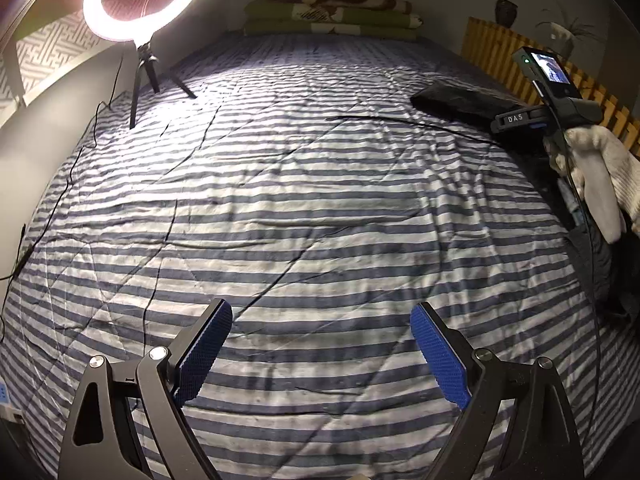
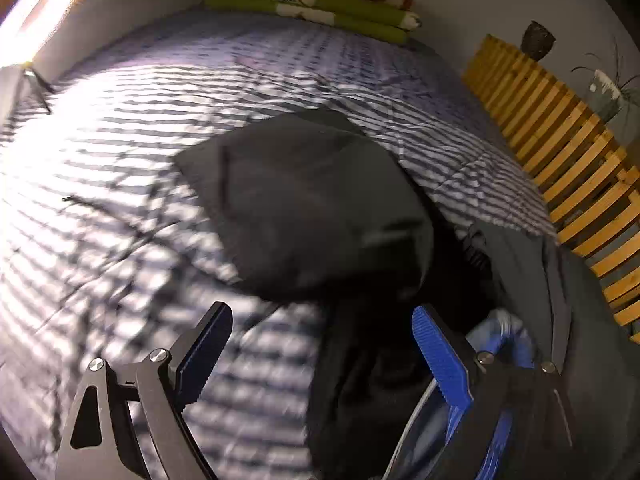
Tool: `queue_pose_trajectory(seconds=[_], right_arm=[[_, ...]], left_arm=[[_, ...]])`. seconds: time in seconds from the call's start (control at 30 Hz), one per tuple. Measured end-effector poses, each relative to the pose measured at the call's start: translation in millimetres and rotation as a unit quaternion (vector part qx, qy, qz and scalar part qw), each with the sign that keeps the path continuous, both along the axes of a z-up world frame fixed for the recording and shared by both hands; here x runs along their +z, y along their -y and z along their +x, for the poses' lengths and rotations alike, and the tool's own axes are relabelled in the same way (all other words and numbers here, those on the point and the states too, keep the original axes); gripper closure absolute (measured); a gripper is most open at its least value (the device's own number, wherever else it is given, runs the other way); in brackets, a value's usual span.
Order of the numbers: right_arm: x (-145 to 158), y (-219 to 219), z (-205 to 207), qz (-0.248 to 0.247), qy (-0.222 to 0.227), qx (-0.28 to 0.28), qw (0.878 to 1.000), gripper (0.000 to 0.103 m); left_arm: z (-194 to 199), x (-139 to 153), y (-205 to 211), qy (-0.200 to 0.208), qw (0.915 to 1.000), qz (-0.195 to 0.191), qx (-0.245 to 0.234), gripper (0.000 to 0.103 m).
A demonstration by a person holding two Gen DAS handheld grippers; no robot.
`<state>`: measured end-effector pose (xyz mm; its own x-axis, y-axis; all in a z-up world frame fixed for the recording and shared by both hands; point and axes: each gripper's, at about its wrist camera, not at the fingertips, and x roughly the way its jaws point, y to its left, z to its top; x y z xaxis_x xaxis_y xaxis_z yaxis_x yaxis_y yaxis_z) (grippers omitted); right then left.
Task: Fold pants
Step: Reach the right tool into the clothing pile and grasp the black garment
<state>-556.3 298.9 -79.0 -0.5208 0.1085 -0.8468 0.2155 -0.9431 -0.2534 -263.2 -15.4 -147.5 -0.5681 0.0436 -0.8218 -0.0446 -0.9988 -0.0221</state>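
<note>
On our left, the left gripper [image 1: 320, 354] hangs spread wide over bare striped bedding [image 1: 280, 200]. On the right, the folded black pants [image 2: 304, 200] lie flat near the slatted rail [image 2: 560, 152], long axis running toward it; our right gripper [image 2: 320, 356] gapes empty before them.

Right wrist view is smeared with motion blur: stripes on the bedspread [image 2: 120, 208] run together, and the dark pants [image 2: 304, 200] lose their edges. Clothes pile [image 2: 520, 280] cut off at right.

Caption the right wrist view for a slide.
Open right claw above dark folded pants on a striped bedspread.
</note>
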Motion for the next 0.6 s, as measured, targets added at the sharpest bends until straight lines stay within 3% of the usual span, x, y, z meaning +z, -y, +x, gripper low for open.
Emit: queue_pose_trajectory(seconds=[0.13,0.2,0.23,0.27,0.37,0.6], right_arm=[[-7.7,-6.6,-27.5,0.018,-0.004,-0.035,0.999,0.015],[-7.1,-11.5,-35.2,0.015,-0.009,-0.052,0.998,0.044],[-5.3,-15.4,-38.4,0.007,-0.004,-0.06,0.998,0.07],[-3.4,-22.0,-42.4,-0.009,0.003,-0.075,0.997,0.085],[12.4,-41.5,-42.8,-0.056,-0.006,-0.107,0.993,0.097],[95.3,-70.7,-8.9,-0.09,-0.083,-0.116,0.986,0.1]], left_arm=[[-5.4,-7.6,10.7,0.007,0.9999,0.002,0.011,0.012],[-6.5,-8.7,11.2,0.009,0.9999,0.002,0.011,0.012],[-7.1,-8.8,10.5,0.007,0.9999,0.0,0.009,0.012],[-7.4,-9.0,9.2,0.005,1.0,-0.003,0.005,0.013],[-6.2,-9.8,3.6,0.002,0.9999,-0.012,-0.004,0.013],[-3.3,-6.9,-3.0,0.0,0.9999,-0.005,-0.011,0.014]])
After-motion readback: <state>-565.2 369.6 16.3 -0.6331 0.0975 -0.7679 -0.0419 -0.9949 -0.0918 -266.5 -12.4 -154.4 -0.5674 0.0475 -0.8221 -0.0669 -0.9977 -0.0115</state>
